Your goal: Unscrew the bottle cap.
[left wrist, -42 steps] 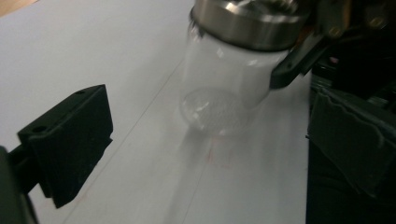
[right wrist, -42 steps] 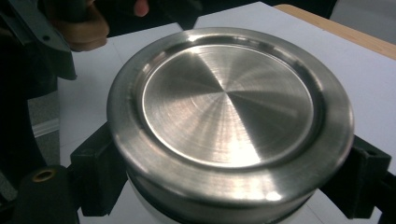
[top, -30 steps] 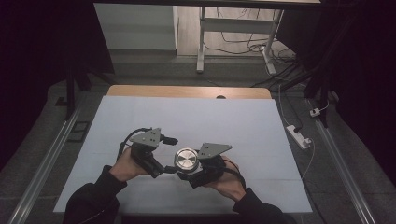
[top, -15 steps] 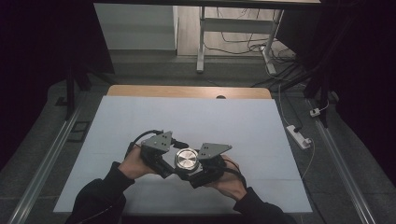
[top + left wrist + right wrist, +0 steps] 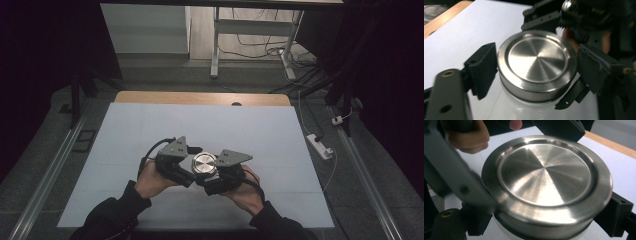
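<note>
A jar [image 5: 205, 167] with a round steel lid [image 5: 536, 62] stands on the white table [image 5: 125, 135], near the middle of its front edge; what it holds cannot be seen under the lid. The left gripper [image 5: 192, 167] has its jaws set on either side of the lid, the left one just beside the rim, not clearly clamped. The right gripper [image 5: 215, 177] grasps the jar below the lid. A person's hands [image 5: 150, 180] crowd both sides.
</note>
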Demonstrator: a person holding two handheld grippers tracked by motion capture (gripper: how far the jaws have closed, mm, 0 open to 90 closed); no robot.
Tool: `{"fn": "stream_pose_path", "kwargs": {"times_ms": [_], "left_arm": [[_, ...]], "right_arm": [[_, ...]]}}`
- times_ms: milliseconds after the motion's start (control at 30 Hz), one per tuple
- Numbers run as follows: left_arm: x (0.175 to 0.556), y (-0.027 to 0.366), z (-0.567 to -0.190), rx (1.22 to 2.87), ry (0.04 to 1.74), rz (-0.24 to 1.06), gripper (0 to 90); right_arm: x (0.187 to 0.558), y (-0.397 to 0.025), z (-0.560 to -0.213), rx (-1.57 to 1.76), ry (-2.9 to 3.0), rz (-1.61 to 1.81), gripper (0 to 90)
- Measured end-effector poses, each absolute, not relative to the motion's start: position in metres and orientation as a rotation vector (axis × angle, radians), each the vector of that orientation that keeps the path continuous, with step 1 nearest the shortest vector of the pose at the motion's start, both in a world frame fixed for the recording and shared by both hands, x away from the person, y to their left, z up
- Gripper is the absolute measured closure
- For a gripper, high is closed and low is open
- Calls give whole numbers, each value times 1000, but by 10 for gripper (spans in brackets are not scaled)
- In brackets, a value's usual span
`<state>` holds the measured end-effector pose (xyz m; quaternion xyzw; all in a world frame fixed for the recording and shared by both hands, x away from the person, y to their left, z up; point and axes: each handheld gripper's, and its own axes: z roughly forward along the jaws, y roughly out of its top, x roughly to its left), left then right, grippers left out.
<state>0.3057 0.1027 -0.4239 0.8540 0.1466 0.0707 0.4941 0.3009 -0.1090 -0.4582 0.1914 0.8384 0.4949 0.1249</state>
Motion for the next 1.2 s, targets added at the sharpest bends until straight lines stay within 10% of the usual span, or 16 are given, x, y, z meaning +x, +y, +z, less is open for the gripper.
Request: {"fn": "stream_pose_path", "kwargs": {"times_ms": [667, 1200], "left_arm": [[309, 126, -426, 2169, -114, -63, 145], [310, 107, -430, 2091, 271, 114, 163]], "right_arm": [[288, -98, -460, 261, 2658, 1563, 143], [300, -108, -459, 509, 2496, 1456, 142]]}}
